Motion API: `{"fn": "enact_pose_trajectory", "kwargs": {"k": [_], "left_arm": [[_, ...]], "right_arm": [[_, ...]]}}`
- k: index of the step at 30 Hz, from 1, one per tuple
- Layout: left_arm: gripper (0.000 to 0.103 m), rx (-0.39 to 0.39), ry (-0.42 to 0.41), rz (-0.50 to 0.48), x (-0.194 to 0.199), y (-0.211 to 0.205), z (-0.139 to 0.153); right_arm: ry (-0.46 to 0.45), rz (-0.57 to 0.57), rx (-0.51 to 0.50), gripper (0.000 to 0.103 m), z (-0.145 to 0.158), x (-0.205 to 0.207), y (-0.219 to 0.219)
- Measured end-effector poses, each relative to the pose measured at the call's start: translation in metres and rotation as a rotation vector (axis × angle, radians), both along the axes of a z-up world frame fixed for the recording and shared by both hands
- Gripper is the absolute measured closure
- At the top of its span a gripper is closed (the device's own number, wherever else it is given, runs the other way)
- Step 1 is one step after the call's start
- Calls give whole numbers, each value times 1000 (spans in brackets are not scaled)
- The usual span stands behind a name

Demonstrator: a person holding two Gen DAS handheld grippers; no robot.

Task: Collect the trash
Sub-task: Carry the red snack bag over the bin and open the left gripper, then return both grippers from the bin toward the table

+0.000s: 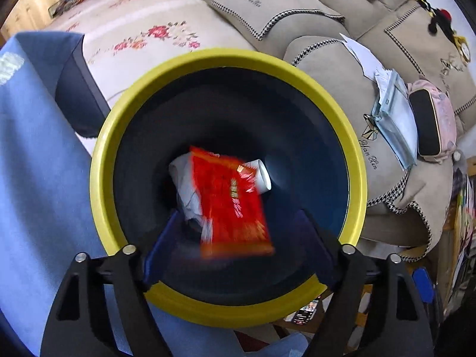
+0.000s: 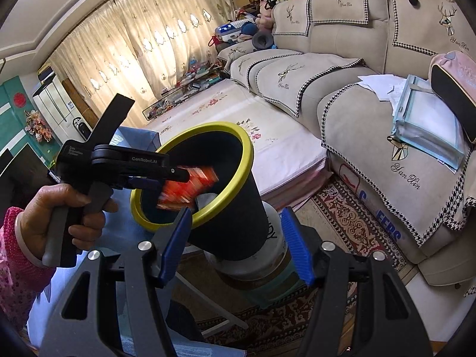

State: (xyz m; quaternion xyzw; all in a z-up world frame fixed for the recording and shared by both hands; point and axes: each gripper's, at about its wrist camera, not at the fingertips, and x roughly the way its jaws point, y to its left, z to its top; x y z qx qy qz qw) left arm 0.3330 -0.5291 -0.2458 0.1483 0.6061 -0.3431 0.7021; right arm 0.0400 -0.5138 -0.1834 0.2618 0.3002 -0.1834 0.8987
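A dark bin with a yellow rim (image 1: 101, 160) stands below my left gripper (image 1: 238, 244), which is open right over its mouth. A red snack wrapper (image 1: 232, 205) is blurred between the blue pads, loose and dropping into the bin. Crumpled white paper (image 1: 184, 178) and a white paper cup (image 1: 263, 175) lie at the bottom. In the right wrist view the bin (image 2: 226, 208) is tilted, the left gripper (image 2: 166, 175) is above its rim with the wrapper (image 2: 190, 187) falling. My right gripper (image 2: 238, 238) is open and empty, near the bin's side.
A blue cloth-covered table (image 1: 35, 154) lies left of the bin. A beige sofa (image 2: 372, 136) with papers, a plastic folder (image 2: 428, 131) and a pink bag (image 2: 455, 86) stands to the right. A floral mat (image 2: 238, 136) and a patterned rug (image 2: 351, 223) cover the floor.
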Motion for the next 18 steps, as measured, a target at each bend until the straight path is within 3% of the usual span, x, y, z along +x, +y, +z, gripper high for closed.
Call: {"fn": "enact_pose_trajectory", "kwargs": {"k": [4,9,14,18], "left_arm": [[23,-49,8,31,-1,12,15],[16,-158,-125,65,-21,40,70],[6,-284,-388,111,-60,93,144],[5,-355,-590,176,-99,154,190]], "right_arm": [[0,4,-2,44,0,1,0],[-1,14,-7,44,1,3,4],[-8,32,-16,44,6,6,10],[-16,55,-32,44,12,8,20]]}}
